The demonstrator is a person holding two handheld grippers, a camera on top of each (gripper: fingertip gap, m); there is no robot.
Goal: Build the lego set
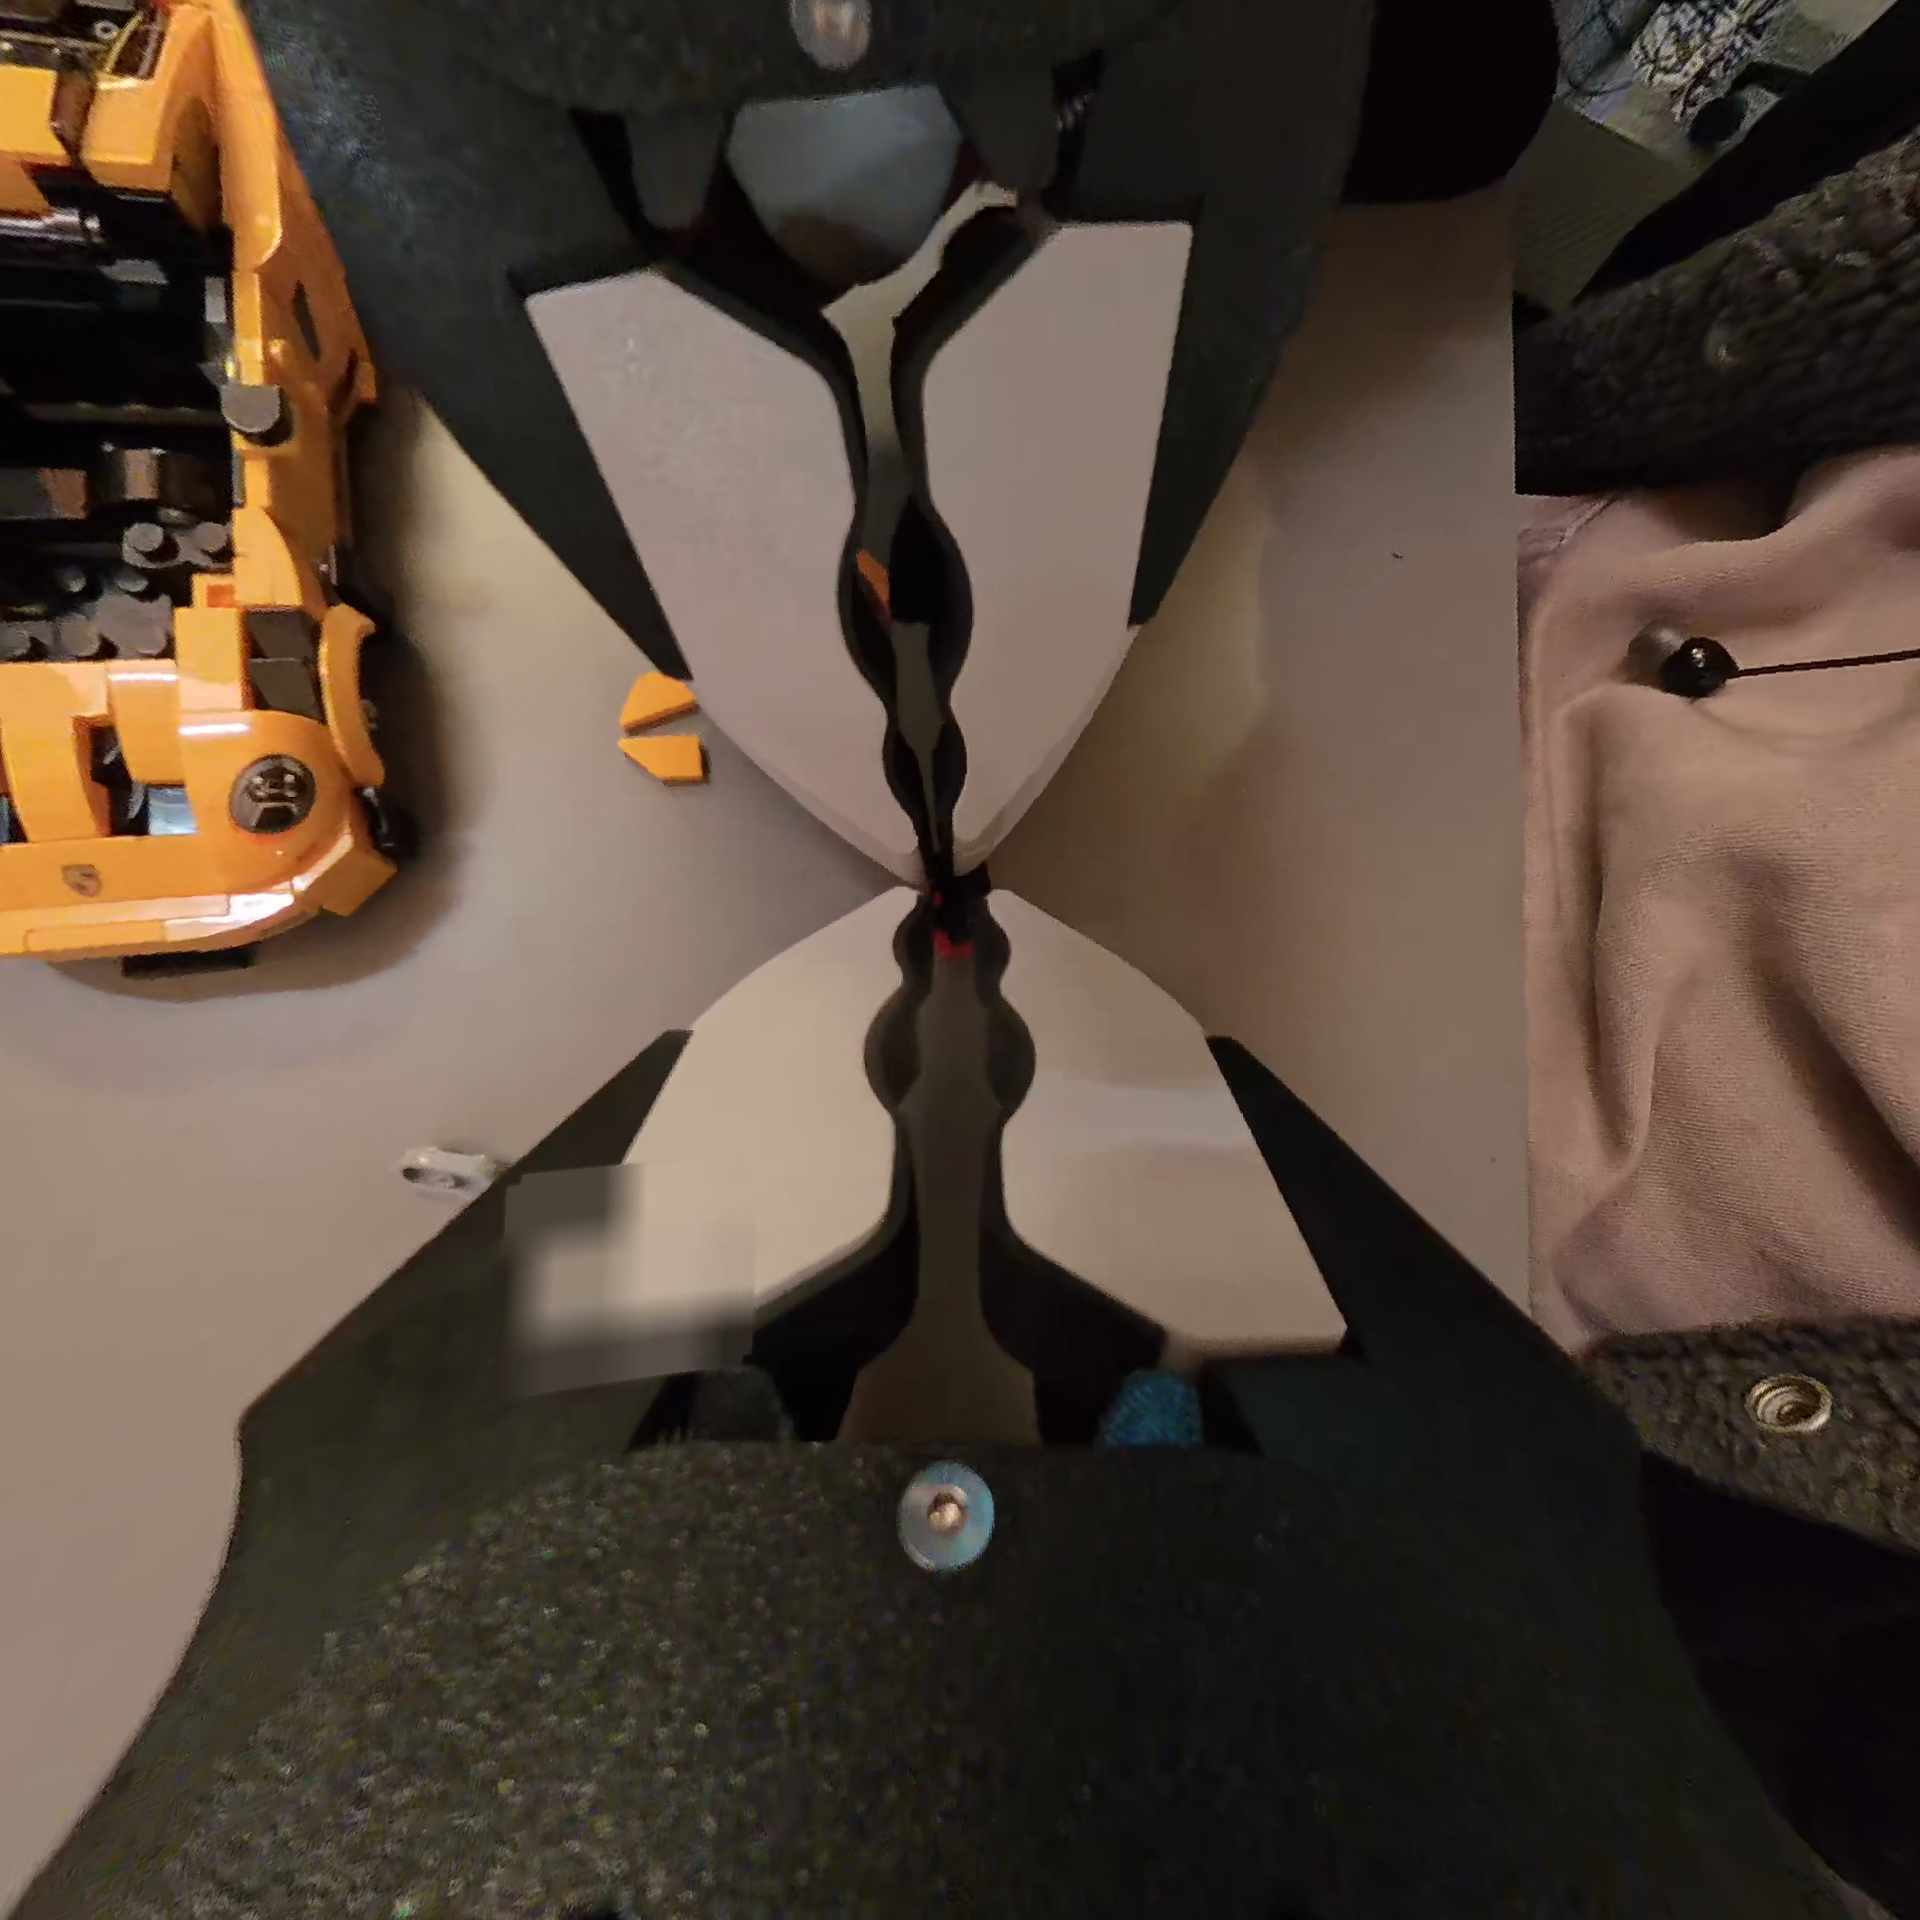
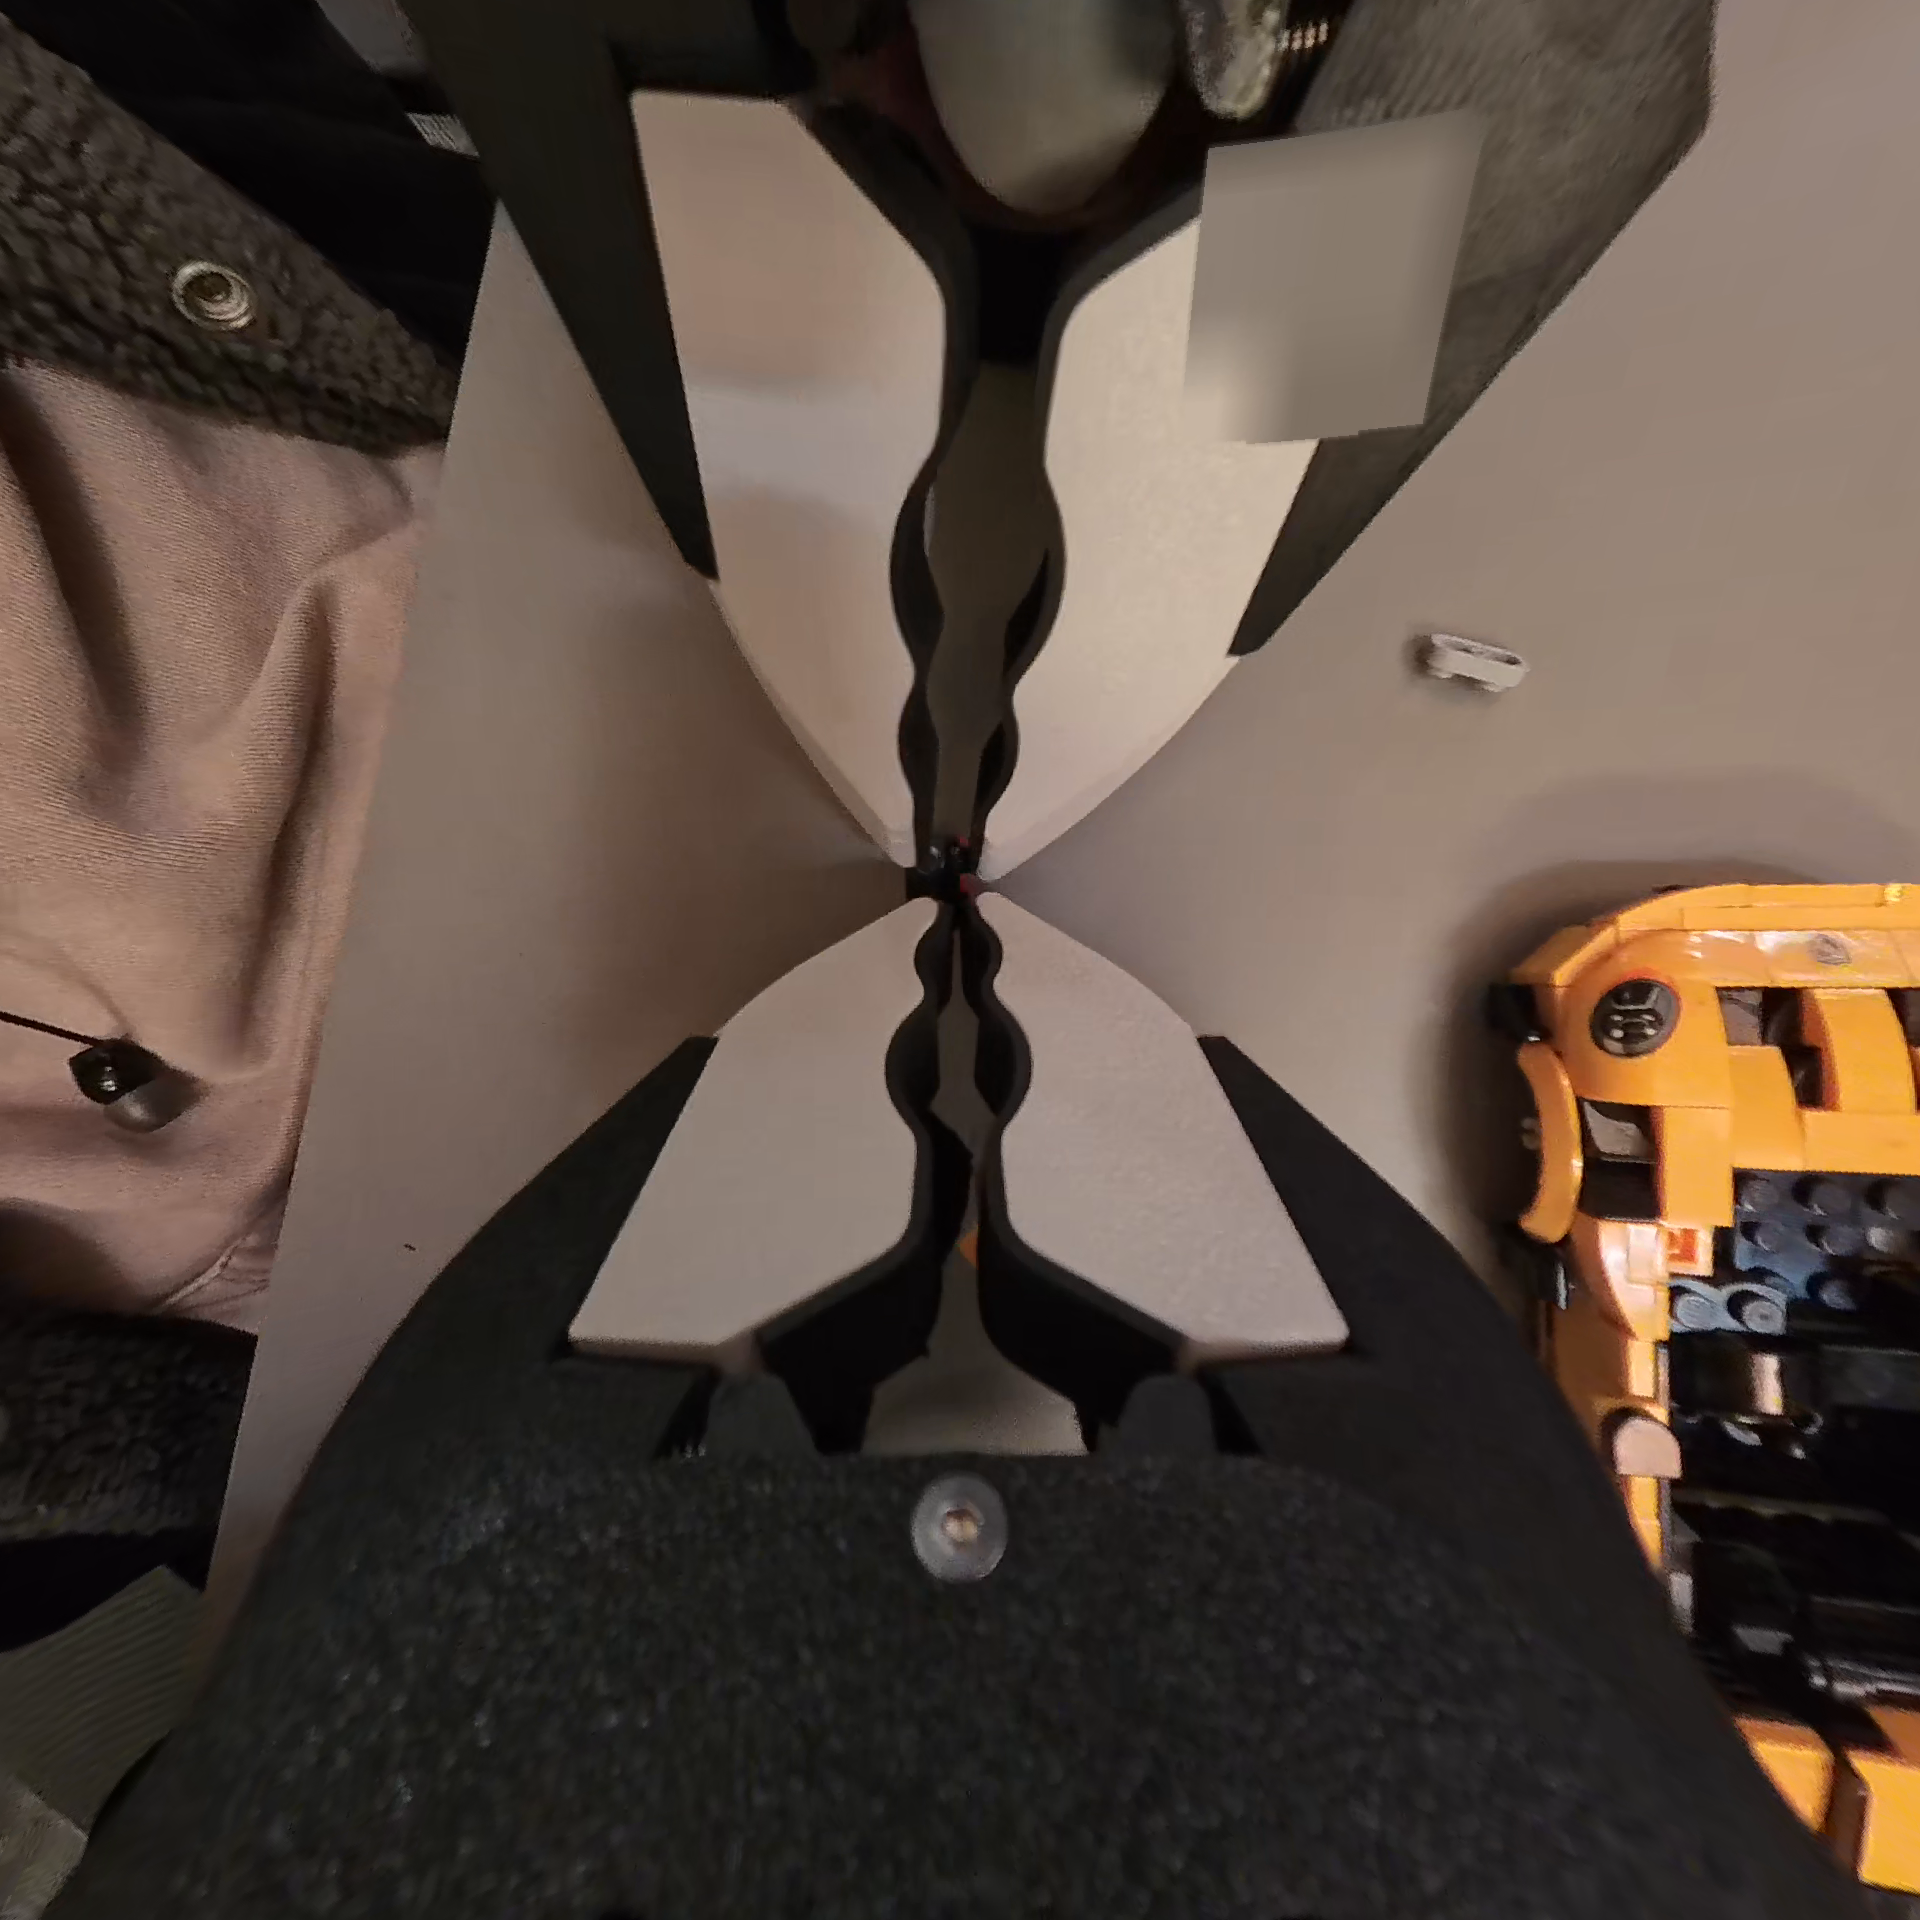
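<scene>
Both claws meet tip to tip over the grey surface (image 1: pixel 312 1351). My left claw (image 1: pixel 940 914) and right claw (image 2: pixel 951 894) are both clenched on a tiny black-and-red piece (image 1: pixel 945 940) pinched between them. The orange lego car (image 1: pixel 156 520) sits off to the side, two orange tiles (image 1: pixel 660 727) near it, plus a small grey piece (image 2: pixel 1470 660).

My left tool (image 1: pixel 948 914) has a grainy black body with a silver screw and washer (image 1: pixel 943 1514) in the middle, pale grey finger faces and wavy black inner edges. My right tool (image 2: pixel 951 894) is built the same, its screw (image 2: pixel 958 1527) centred too. I wear a pinkish-beige top (image 1: pixel 1714 914) under a dark fleece jacket (image 1: pixel 1725 343) with metal snaps (image 1: pixel 1787 1405).
</scene>
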